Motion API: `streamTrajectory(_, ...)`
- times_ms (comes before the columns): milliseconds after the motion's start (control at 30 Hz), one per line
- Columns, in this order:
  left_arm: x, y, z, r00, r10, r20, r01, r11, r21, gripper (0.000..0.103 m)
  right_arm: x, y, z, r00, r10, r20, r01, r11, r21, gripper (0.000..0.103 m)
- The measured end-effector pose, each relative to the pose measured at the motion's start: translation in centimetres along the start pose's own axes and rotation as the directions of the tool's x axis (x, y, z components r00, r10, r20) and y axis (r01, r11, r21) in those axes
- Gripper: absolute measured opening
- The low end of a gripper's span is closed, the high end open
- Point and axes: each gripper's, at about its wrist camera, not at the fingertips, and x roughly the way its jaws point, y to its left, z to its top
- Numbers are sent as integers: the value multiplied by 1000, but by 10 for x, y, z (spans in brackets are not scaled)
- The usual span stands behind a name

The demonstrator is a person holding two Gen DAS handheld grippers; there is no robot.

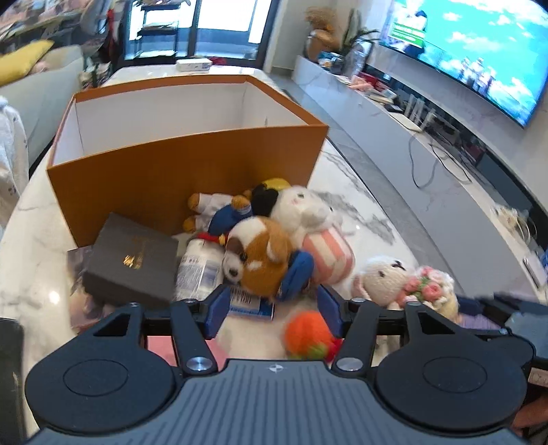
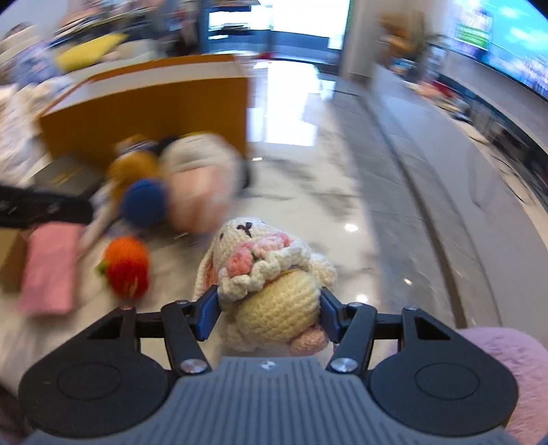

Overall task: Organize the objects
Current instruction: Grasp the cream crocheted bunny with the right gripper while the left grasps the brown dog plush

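A white marble table (image 1: 346,178) with grey veins carries an open orange box (image 1: 185,171), white inside, with the clutter heaped against its near wall: a dark box (image 1: 133,260) with gold print, a bottle (image 1: 198,270) lying flat, a brown dog toy (image 1: 257,260), a white plush (image 1: 304,208) and an orange knit ball (image 1: 304,333). The left gripper (image 1: 274,309) is spread over the table with nothing pinched. The right gripper (image 2: 270,313) pinches a crochet bunny (image 2: 267,284) by its cream body, just above the tabletop, right of the ball. Beyond lie a grey floor (image 1: 308,92), a long low console (image 1: 411,137) under a wide TV (image 1: 479,51), a glass door (image 1: 219,20), and a sofa with a yellow cushion (image 1: 24,61).
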Motion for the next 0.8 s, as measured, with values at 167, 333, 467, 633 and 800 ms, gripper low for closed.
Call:
streamTrajectory(167,33,4,20,1000,12,-29,-15,995,-97,68,17,-14,19,1000,23,-4,-23,996,91,62)
streamTrajectory(333,57,10,32,997,69,-47,-76,981,-179,74,25,-13,23,998,63,19,-65,993,96,62)
streamTrajectory(467,73,13,32,993,82,-80,-97,975,-202,74,29,-16,24,996,89,21,-91,991,100,63)
streamTrajectory(633,77,12,25,994,65,-86,-78,984,-160,68,29,-20,24,994,105,19,-106,987,120,63)
streamTrajectory(800,64,24,20,998,-13,-66,2,987,-162,62,27,-29,26,990,139,8,-138,967,216,60)
